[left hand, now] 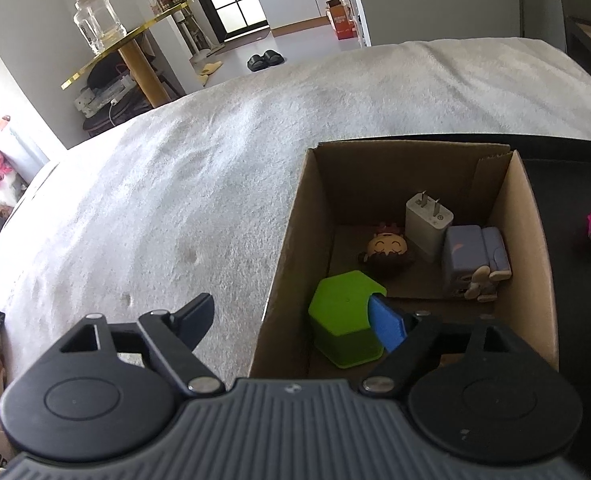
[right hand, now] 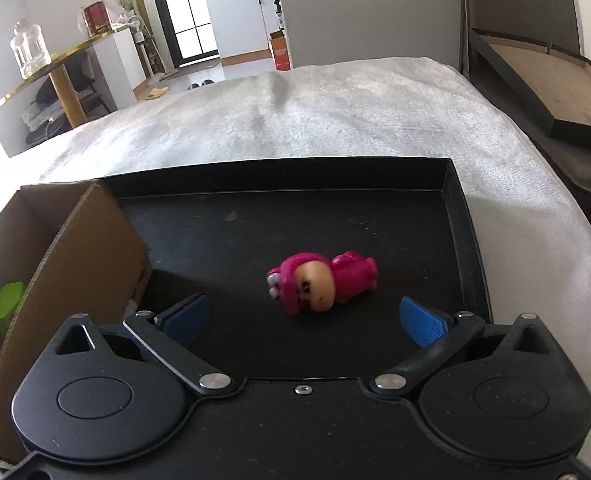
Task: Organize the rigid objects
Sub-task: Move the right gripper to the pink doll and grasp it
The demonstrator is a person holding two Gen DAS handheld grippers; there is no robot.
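A: Where is the left claw (left hand: 297,322)?

B: It hangs over the near left corner of the cardboard box (left hand: 529,240). One finger is outside the box wall, over the fluffy white bed cover (left hand: 183,184). The blue finger (left hand: 387,322) is inside the box.

A: Is it pinching something?

B: No. Its fingers are spread wide. The green six-sided block (left hand: 343,322) sits in the box just past the claw. The blue finger is right at the block's side, but I cannot tell if they touch.

A: What else is in that box?

B: Farther from the claw there is a little smiling doll head (left hand: 387,252), a white wall plug (left hand: 427,220) with its prongs up, and a grey-purple toy (left hand: 475,264) to the right.

A: And the right claw (right hand: 303,318)?

B: It is spread as wide as it goes and holds nothing. It hovers over the black tray (right hand: 453,208). A pink toy figure (right hand: 321,282) lies on its side on the tray, just ahead of the claw, between the lines of the two fingers. The fingers do not touch it.

A: Where is the box from there?

B: To the left of the right claw, standing in the tray's left part. The tray lies on the bed
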